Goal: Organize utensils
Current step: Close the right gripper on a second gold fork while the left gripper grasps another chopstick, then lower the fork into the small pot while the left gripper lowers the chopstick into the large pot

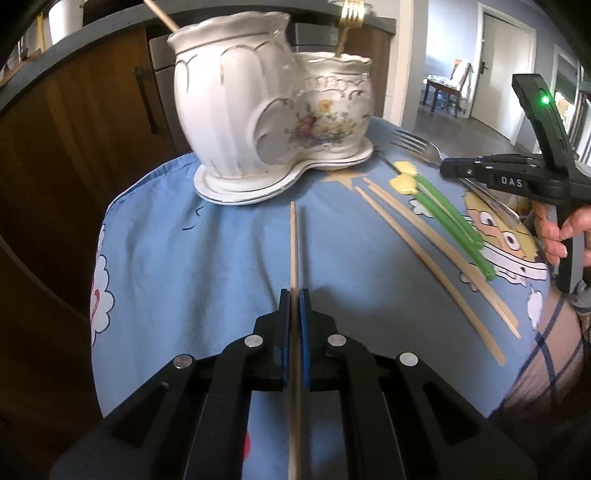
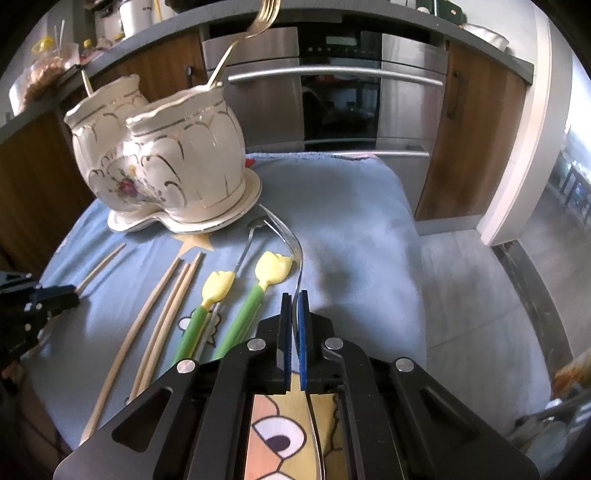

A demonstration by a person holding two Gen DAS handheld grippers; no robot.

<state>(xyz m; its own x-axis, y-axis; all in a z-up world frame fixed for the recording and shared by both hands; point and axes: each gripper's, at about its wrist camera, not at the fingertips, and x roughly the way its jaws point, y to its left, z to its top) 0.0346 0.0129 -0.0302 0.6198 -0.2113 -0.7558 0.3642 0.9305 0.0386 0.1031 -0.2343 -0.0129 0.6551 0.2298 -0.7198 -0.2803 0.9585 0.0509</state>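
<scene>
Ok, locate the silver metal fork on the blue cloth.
In the right wrist view, the silver metal fork is clamped in the right gripper, right of the yellow-headed green utensils.

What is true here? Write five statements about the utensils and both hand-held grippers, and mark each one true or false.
1. The left hand-held gripper is shut on a wooden chopstick. True.
2. The right hand-held gripper hangs open with nothing in it. False: it is shut on a silver fork.
3. A gold fork stands in the ceramic holder. True.
4. The green-handled utensils stand in the holder. False: they lie flat on the blue cloth.
5. The holder lies tipped on its side. False: it stands upright on its saucer.
</scene>
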